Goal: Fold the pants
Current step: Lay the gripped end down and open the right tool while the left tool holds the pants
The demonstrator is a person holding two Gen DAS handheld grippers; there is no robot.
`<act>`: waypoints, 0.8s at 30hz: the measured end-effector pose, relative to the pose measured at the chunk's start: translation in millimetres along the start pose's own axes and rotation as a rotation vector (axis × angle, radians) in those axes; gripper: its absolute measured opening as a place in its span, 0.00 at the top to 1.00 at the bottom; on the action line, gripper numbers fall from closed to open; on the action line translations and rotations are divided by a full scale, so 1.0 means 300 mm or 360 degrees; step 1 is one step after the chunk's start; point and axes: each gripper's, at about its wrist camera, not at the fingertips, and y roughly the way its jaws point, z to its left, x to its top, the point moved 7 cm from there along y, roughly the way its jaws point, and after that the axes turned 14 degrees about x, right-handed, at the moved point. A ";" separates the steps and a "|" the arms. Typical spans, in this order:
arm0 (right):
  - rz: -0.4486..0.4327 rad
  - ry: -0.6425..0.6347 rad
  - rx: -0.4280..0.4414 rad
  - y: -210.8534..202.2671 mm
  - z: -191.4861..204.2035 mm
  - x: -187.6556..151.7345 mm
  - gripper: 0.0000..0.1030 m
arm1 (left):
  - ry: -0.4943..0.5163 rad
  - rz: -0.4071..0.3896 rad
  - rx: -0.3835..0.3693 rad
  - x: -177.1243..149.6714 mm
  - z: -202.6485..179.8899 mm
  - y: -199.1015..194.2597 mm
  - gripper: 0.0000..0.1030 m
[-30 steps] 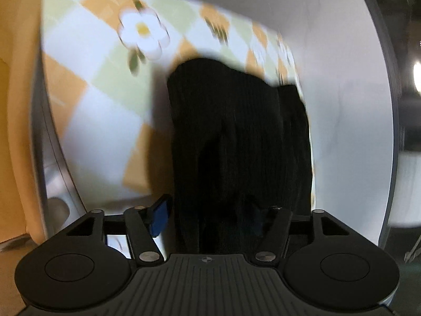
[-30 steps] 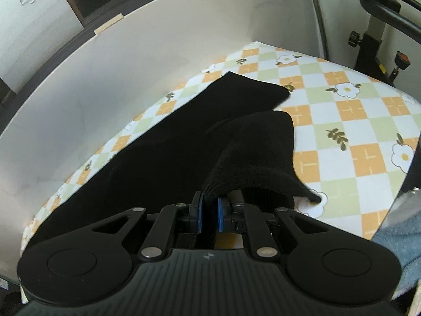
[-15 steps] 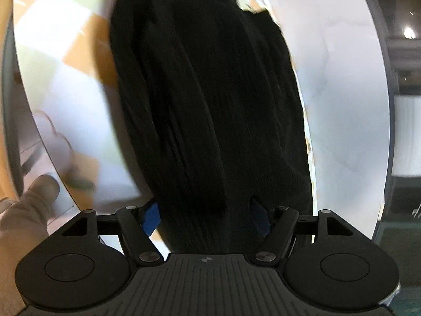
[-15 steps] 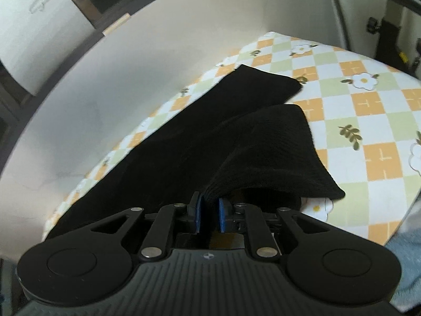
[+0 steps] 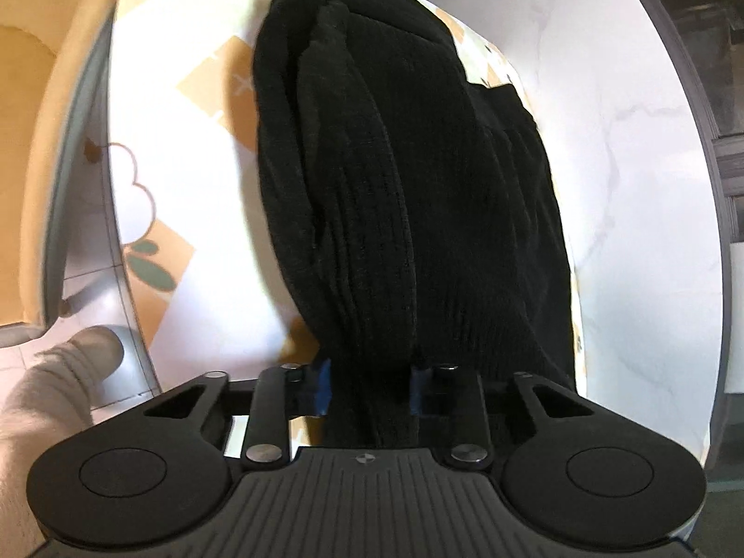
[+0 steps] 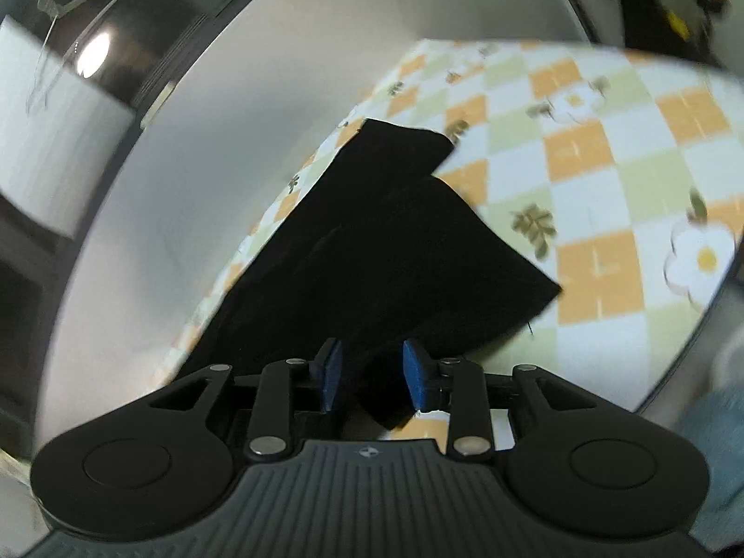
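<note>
Left wrist view, left hand-held gripper level, clamping black pants

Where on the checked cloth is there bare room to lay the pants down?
The orange and green checked flower tablecloth lies bare right of the black ribbed pants, out to its edge. The strip between pants and white wall is narrow and crowded.

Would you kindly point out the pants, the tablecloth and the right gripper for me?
pants [image 5: 409,195]: left wrist view, on the ribbed black fabric.
tablecloth [image 6: 586,149]: right wrist view, on an orange check.
right gripper [image 6: 372,374]: right wrist view, midway between the blue pads.
</note>
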 end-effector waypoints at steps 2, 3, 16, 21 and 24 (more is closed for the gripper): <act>-0.0002 0.0087 0.0067 -0.014 -0.032 -0.007 0.68 | -0.0003 -0.0014 0.0006 0.014 0.020 -0.031 0.70; -0.0001 0.0122 0.0069 -0.018 -0.047 -0.016 0.68 | 0.0014 -0.0018 0.0022 0.015 0.015 -0.030 0.71; -0.0060 0.0630 0.0380 0.064 -0.142 -0.035 0.53 | 0.0112 0.0050 0.0118 0.036 -0.016 -0.028 0.71; -0.0010 0.0668 0.0381 0.148 -0.140 -0.028 0.53 | 0.0147 0.0063 0.0096 0.038 -0.030 -0.009 0.72; -0.0090 0.0685 0.0357 0.160 -0.141 0.037 0.65 | 0.0126 0.0069 0.0080 0.044 -0.024 -0.003 0.72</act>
